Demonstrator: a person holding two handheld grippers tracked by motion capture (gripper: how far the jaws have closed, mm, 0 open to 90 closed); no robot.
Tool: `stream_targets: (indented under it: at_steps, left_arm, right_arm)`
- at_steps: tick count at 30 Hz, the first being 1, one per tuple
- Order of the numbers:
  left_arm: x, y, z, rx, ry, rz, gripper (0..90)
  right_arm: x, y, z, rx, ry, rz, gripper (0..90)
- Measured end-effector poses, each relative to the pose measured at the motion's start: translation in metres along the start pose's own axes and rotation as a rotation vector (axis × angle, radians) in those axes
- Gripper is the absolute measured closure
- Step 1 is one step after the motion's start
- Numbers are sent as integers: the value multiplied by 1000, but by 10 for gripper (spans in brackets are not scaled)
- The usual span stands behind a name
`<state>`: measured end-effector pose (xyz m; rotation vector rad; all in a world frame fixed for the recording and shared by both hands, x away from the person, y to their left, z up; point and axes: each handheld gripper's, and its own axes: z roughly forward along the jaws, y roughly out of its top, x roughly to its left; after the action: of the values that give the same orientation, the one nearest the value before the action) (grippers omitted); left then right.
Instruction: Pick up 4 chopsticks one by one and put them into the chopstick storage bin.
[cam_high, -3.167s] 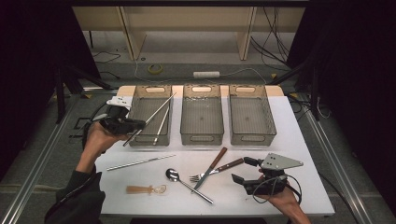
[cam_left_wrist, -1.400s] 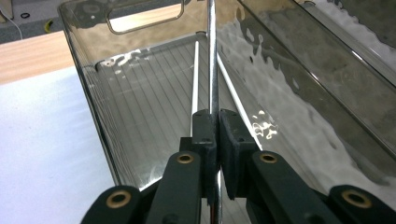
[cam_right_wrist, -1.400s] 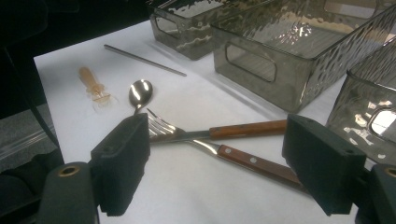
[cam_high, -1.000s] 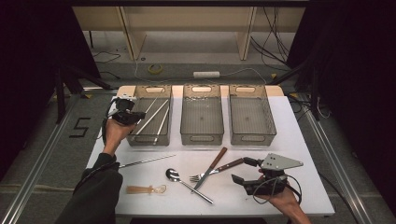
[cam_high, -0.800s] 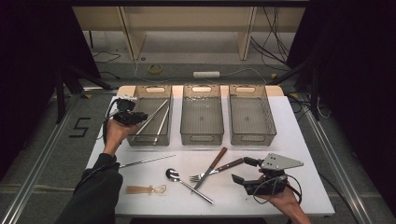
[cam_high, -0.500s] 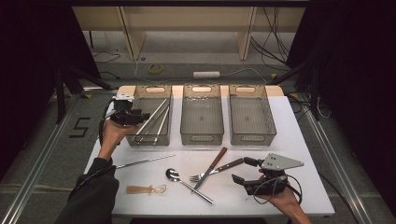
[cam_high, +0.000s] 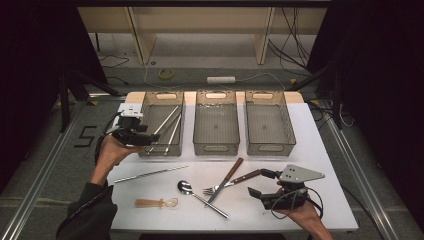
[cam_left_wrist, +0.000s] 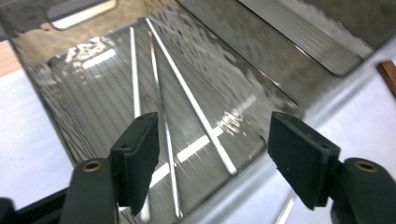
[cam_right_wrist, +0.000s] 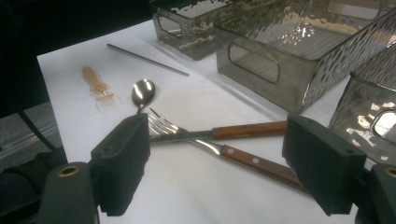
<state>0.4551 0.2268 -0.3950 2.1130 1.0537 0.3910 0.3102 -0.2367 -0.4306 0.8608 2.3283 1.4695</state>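
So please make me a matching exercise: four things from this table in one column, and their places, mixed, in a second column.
Things:
1. metal rods
2. spoon
3. single metal rod
4. fork

Places:
A. on the white table, in front of the left bin
B. inside the left bin
C. crossed with the wooden-handled knife
D. on the table, right of the small amber piece

Pairs: 1-B, 2-D, 3-A, 4-C

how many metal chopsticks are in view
4: three thin silver metal chopsticks lie in the leftmost clear plastic bin, and one lies on the white table in front of that bin.
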Motion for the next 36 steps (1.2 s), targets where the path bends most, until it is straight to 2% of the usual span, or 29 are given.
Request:
stream_targets:
  at_steps: [3, 8, 13, 23, 26, 30, 36]
  left_arm:
    - [-5, 0, -3, 14, -28, 9, 300]
    - [-13, -2, -8, 34, -44, 35, 292]
    - [-21, -4, -11, 79, -68, 73, 288]
    - [-30, -11, -14, 164, -73, 128, 249]
    - [-32, -13, -14, 189, -96, 155, 256]
    - [-32, -17, -13, 218, -99, 153, 266]
    - [-31, -23, -13, 271, -75, 181, 293]
  right_arm:
    - [1, 0, 1, 6, 1, -2, 243]
    - [1, 0, 0, 1, -1, -2, 243]
    - [1, 0, -1, 1, 0, -4, 243]
    - [1, 0, -1, 1, 1, -5, 243]
    - [1, 0, 0, 1, 1, -7, 243]
    - [1, 0, -1, 1, 2, -5, 243]
    - [1, 0, -1, 2, 0, -5, 243]
